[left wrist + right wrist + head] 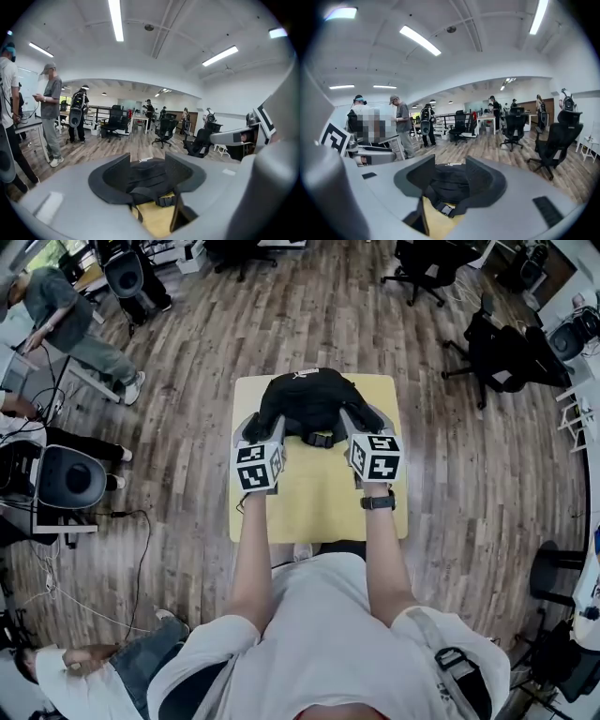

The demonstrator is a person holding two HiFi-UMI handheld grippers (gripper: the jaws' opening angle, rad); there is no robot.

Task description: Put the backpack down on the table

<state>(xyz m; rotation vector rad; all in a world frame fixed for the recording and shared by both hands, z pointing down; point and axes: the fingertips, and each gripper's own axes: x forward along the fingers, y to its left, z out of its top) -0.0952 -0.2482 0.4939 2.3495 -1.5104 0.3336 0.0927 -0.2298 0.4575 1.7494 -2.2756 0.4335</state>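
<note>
A black backpack (305,401) lies on the far half of a small yellow table (319,507). My left gripper (261,424) is at its near left corner and my right gripper (362,420) at its near right corner. In the left gripper view the left gripper (147,165) stands open, with the backpack (146,177) showing in the gap and a strap buckle (165,201) hanging over the tabletop (154,221). The right gripper (450,169) is open too, framing the backpack (451,183) and a buckle (446,210). No pad presses on the fabric.
Wooden floor surrounds the table. Black office chairs (502,354) stand at the right and far back (422,263). At the left are a desk with a large black speaker (70,479), floor cables and standing people (70,320). Another person (112,667) sits at the lower left.
</note>
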